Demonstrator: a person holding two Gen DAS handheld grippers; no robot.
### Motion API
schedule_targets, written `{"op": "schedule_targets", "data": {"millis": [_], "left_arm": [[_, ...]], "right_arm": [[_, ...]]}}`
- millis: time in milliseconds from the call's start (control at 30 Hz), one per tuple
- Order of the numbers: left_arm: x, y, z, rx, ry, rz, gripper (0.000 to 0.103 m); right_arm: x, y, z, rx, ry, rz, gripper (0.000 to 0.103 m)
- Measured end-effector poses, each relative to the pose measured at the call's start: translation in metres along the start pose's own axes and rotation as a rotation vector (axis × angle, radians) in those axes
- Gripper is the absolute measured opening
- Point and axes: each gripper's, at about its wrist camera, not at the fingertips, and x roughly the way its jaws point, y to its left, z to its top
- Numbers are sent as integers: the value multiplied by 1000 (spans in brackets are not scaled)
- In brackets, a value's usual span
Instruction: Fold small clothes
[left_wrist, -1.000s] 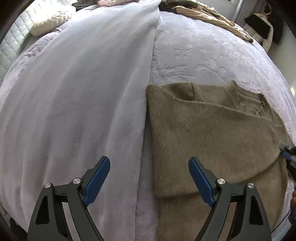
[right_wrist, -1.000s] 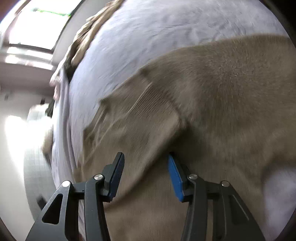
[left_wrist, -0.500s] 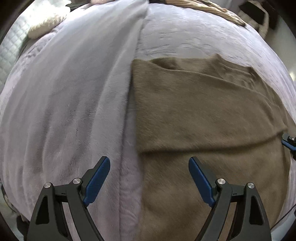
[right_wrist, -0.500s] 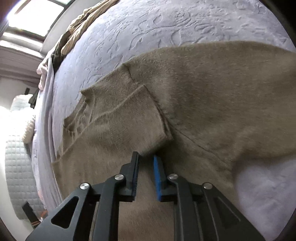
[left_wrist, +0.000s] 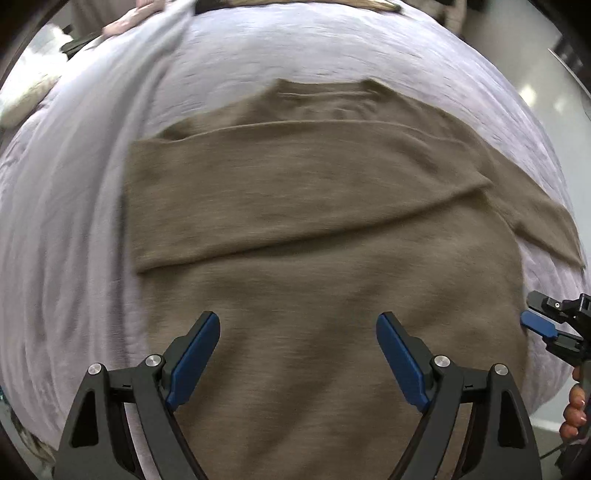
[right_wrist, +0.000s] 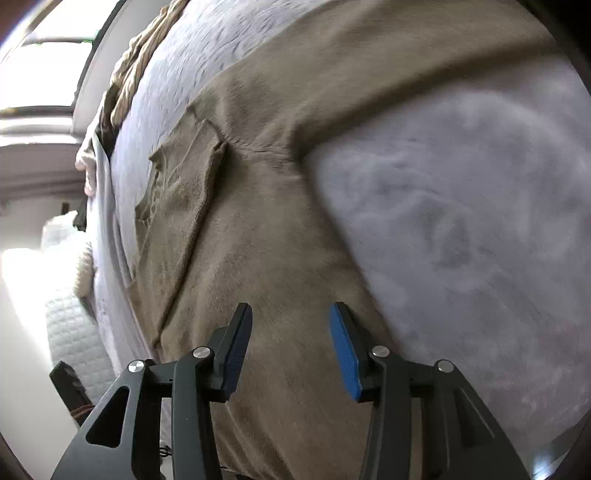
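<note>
**Sweater spread on the bed, both grippers empty**

Sweater (left_wrist: 314, 258) lies flat on the lavender bedspread (left_wrist: 74, 221), one sleeve folded across. Left gripper (left_wrist: 298, 363) hovers above, jaws wide apart. Right gripper (right_wrist: 291, 350), jaws just opening, holds nothing.

The sweater (left_wrist: 314, 236) is matt, fuzzy brown knit; the bedspread (left_wrist: 332, 51) soft, embossed lilac cloth — the left gripper (left_wrist: 298, 354) matt black plastic, blue pads, shiny metal pins.
</note>
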Motion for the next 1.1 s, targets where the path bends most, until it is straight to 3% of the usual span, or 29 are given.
{"op": "schedule_targets", "data": {"millis": [167, 367, 533, 667, 867, 900, 1033, 1100], "left_arm": [[3, -42, 7, 54, 10, -26, 87], [9, -82, 13, 92, 21, -43, 87], [17, -108, 18, 106, 29, -51, 87], [19, -126, 22, 122, 26, -54, 87], [15, -140, 49, 99, -65, -37, 87], [15, -141, 58, 86, -78, -32, 87], [32, -144, 98, 28, -118, -8, 87], [43, -150, 110, 28, -121, 2, 87]], "right_arm": [[-22, -19, 7, 12, -60, 18, 48], [-69, -62, 40, 130, -260, 68, 58], [-102, -99, 76, 205, -379, 46, 58], [-116, -124, 102, 288, -453, 76, 58], [-120, -147, 131, 401, -520, 166, 58], [-119, -151, 132, 427, -530, 199, 57], [-114, -159, 139, 473, -527, 278, 38], [-113, -163, 139, 477, -521, 307, 38]]}}
